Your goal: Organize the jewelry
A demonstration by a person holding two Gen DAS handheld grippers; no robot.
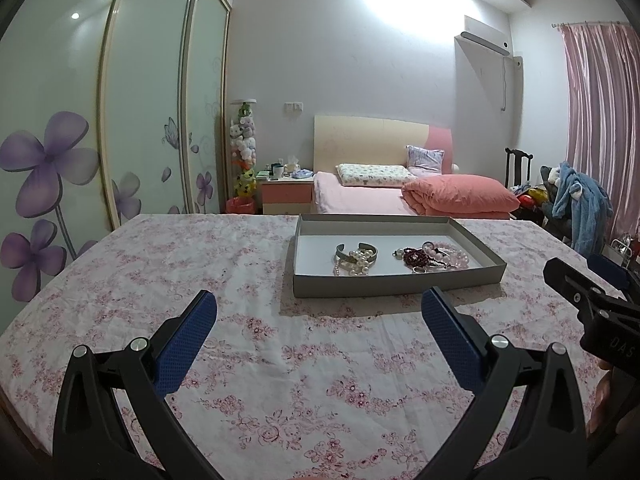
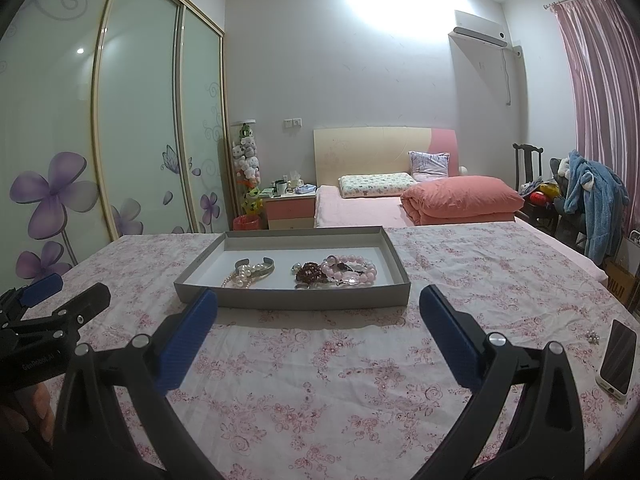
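1. A floral cloth (image 1: pixel 248 360) covers the table.
2. A grey tray (image 2: pixel 296 300) sits on it, ahead of both grippers.
3. The left gripper (image 1: pixel 320 320) and right gripper (image 2: pixel 318 316) hover above the cloth, fingers spread wide, holding nothing.
4. A phone (image 2: pixel 618 356) lies at the right edge.
5. In the tray, a cuff (image 2: pixel 256 266) and pearls (image 2: pixel 242 278) lie left; pink beads (image 2: pixel 356 270) and dark red beads (image 2: pixel 310 272) lie right.

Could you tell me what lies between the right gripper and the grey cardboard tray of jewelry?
Only bare pink floral tablecloth lies between the right gripper and the tray, per the right wrist view.
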